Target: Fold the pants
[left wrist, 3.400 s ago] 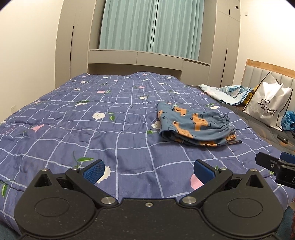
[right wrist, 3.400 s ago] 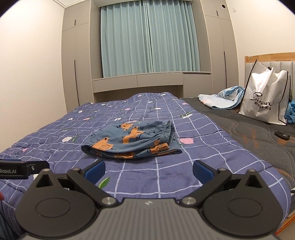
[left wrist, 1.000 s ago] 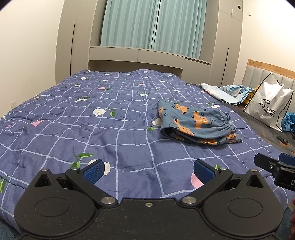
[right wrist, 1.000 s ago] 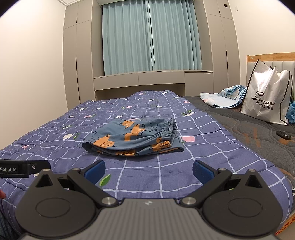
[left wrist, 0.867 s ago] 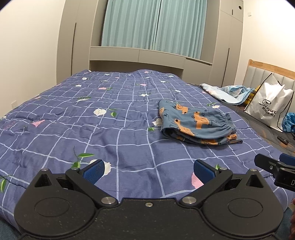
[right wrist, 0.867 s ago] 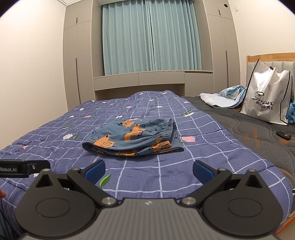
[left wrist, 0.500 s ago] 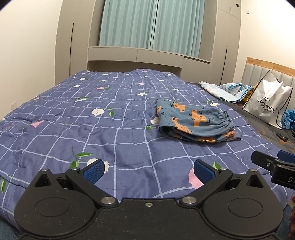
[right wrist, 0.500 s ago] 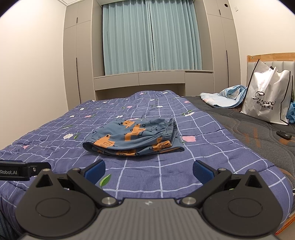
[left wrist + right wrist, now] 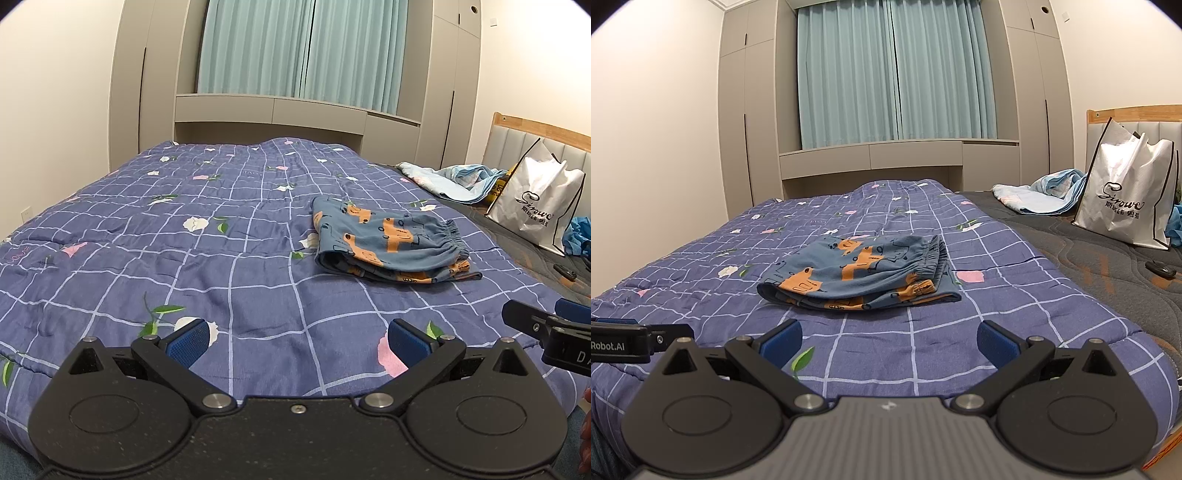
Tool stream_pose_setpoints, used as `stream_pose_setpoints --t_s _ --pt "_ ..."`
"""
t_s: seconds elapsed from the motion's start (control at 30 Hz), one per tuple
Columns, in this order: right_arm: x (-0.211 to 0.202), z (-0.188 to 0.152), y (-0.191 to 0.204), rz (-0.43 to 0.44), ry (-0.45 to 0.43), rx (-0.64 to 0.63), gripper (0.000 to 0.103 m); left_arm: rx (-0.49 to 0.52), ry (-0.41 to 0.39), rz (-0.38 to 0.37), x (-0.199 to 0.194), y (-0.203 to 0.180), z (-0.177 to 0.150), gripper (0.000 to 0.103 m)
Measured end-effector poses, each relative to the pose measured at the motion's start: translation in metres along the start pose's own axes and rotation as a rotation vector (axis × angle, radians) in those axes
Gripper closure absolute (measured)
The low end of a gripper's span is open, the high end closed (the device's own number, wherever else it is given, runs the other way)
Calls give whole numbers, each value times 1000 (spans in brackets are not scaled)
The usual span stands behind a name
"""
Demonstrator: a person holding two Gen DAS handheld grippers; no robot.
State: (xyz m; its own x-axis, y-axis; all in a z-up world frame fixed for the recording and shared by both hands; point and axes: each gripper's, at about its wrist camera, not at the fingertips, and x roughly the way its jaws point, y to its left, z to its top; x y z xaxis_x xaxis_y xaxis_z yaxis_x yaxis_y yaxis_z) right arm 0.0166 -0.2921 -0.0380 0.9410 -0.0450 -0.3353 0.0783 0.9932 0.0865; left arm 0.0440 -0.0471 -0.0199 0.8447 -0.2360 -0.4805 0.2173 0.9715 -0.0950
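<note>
A: Left gripper [image 9: 297,341] is spread wide, nothing between the blue pads. Right gripper [image 9: 888,339] the same: wide apart, empty. Both hang low over the near edge of the bed, well short of the cloth.

B: Anything change over the last few seconds?

A: Barely. Both views have drifted a little, and the jaws sit at the same spread as before. The pants [image 9: 860,275] haven't moved or changed shape.

B: Where are they?

A: Flat on the quilt [image 9: 147,251], roughly mid-bed. In the left wrist view they lie ahead and to the right [image 9: 391,243]; in the right wrist view, ahead and slightly left. So they sit between the two grippers, further in. They're a compact stack of layers, elastic waistband on the right side, rounded fold on the left, blue with orange print.

B: So the folding's finished?

A: Looks like it. With tools released and backed off and the bundle compact, the task is judged to be at or near its end. One bottom layer sticks out at the right; that's the only untidy bit.

B: Surroundings?

A: Purple checked floral quilt, soft and puckered. Past it, bare grey mattress [image 9: 1108,251] with a white shopping bag [image 9: 1126,199], a crumpled light blue blanket [image 9: 1041,195], and a small dark object. Teal curtains [image 9: 894,74] and grey wardrobes behind.
</note>
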Motion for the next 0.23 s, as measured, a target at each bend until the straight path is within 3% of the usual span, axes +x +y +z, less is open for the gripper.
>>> stream_pose_setpoints --t_s 0.23 --pt "0 1 0 0 0 1 0 -1 1 -2 0 0 0 0"
